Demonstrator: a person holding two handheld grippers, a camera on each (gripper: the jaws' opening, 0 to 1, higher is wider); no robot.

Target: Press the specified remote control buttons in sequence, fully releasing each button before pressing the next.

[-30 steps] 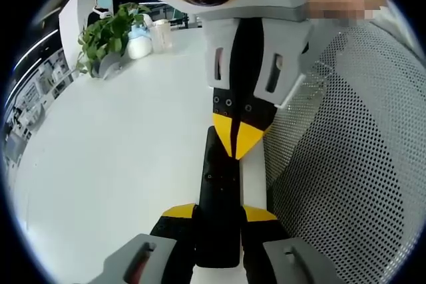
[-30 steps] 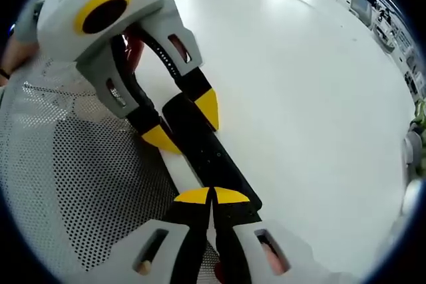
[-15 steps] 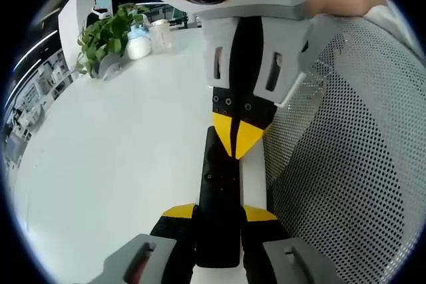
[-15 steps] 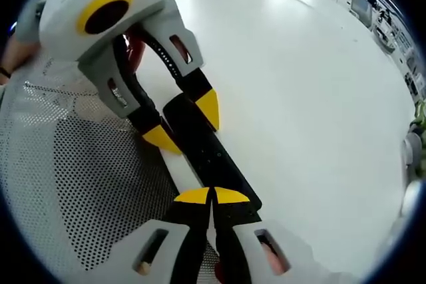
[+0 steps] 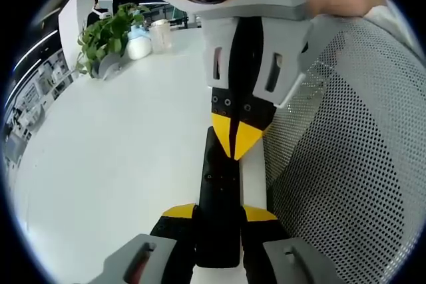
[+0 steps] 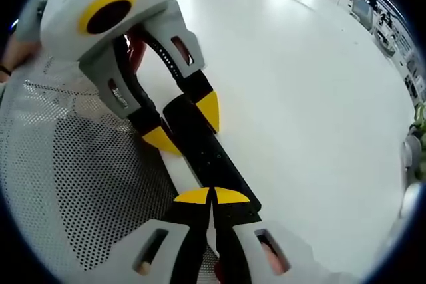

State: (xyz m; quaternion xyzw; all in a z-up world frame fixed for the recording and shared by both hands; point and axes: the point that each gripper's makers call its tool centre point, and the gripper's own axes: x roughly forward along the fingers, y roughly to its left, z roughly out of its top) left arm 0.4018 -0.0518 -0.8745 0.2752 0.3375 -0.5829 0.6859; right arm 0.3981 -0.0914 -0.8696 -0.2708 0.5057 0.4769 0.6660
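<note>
Left gripper [image 5: 219,212] pinches remote control [image 5: 219,194]; right gripper [image 6: 212,195], pressed together, rests on it.

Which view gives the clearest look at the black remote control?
The right gripper view: the remote control runs diagonally with most of its top face open between the closed right hand-held gripper and the left hand-held gripper clamping it. The left gripper view shows the remote foreshortened, partly covered.
</note>
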